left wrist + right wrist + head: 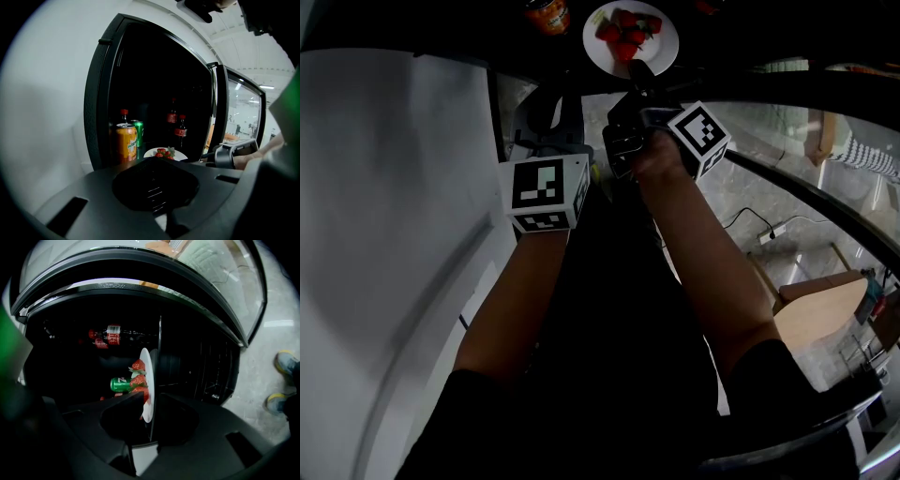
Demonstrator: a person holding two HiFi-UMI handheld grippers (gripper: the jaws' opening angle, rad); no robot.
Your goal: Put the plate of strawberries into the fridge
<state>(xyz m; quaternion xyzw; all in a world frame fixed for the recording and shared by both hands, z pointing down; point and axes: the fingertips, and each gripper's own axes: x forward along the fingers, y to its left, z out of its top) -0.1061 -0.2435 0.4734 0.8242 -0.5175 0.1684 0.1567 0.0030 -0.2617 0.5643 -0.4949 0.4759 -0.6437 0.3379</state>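
Right gripper view shows the fingers (123, 407) of the right gripper (150, 401) clamped on the near rim of the round white plate of red strawberries (146, 373), which reaches straight ahead into the black open fridge (197, 362), while the left gripper (154, 187), closed on nothing, sits farther back.

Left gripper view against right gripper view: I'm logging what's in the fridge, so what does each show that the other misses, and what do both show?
Only the left gripper view: an orange Mirinda can standing at the fridge opening, left of the plate. Only the right gripper view: the right gripper with its jaws shut on the plate's rim, and a person's shoes. Both: the white plate with its strawberries, a green can and red-labelled cola bottles in the dark interior.
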